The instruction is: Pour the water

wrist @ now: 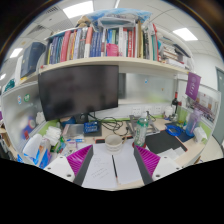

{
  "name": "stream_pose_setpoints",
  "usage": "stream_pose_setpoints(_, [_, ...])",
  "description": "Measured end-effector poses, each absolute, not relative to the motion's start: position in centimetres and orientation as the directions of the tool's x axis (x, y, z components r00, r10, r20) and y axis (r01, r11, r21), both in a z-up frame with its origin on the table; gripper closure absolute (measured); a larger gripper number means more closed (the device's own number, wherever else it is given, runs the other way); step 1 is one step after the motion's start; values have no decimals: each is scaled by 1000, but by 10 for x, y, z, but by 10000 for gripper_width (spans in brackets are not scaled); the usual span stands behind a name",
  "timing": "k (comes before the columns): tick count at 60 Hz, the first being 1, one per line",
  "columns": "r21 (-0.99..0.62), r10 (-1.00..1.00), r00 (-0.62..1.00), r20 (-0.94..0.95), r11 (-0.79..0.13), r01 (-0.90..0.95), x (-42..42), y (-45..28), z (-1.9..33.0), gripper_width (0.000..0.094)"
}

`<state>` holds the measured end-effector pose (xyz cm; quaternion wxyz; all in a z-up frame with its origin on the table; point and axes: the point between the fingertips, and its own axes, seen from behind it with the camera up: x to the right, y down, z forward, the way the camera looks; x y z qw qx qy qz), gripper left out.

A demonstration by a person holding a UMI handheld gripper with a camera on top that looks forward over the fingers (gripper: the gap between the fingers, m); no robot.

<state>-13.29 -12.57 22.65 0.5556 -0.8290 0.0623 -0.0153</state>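
Clutter is our main worry here. Starting at the left, we see bottles and packets [38, 148] crowding the tabletop [100, 168] below the dark monitor [78, 90], and a swing that way could knock them over. Our claw [113, 160] hovers low over white paper [112, 170], its fingers [80, 158] spread wide with nothing between them. Just ahead sits a small white cup [113, 143], which we judge could be the thing to pour into, though we cannot tell for sure. Beyond and slightly right stands a clear glass vessel [141, 127], probably the water holder; gripped off-centre or too loosely, it might slip or tip, and water would run onto the paper. Further right, a dark notebook [165, 141] and a bottle [178, 103] narrow our room, so a wide reach risks a collision there too.
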Motion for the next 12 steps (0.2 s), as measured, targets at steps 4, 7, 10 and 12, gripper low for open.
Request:
stream_pose_setpoints(4, [-927,-116,993,-32,-368,-73,-136,-128,231,95])
stream_pose_setpoints(7, [-931,-123,992,-20,-361,-63,-136,-130,234,95])
stream_pose_setpoints(10, [-937,-131,991,-15,-345,-60,-136,-130,239,95])
stream_pose_setpoints(12, [-940,-132,991,-16,-336,-60,-136,-130,242,96])
